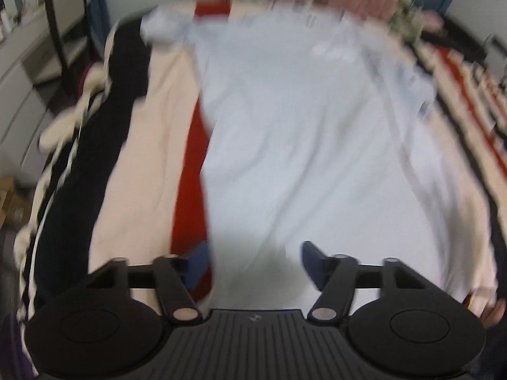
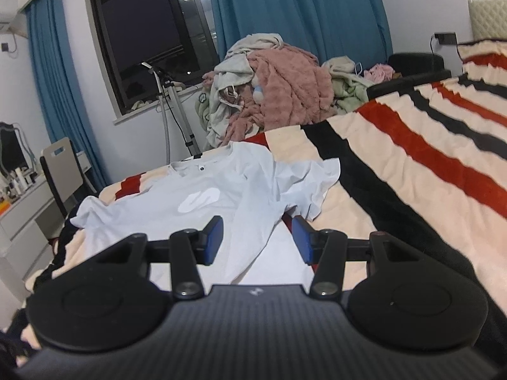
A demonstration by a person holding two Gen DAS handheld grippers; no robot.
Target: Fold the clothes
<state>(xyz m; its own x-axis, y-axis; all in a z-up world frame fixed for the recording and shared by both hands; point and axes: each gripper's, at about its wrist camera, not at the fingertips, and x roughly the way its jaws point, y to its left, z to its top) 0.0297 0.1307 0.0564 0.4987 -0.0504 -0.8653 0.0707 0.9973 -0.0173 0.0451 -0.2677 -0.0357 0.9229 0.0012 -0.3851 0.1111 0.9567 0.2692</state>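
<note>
Blue curtains (image 2: 301, 15) hang behind a bed with a striped blanket (image 2: 412, 158), and a heap of clothes (image 2: 272, 88) lies at its far edge. On the blanket lies a pale blue T-shirt (image 2: 196, 196), spread flat with one side folded over. Both the left gripper (image 1: 255, 262) and the right gripper (image 2: 256, 240) hover just above its hem with the jaws apart, and they hold nothing.
</note>
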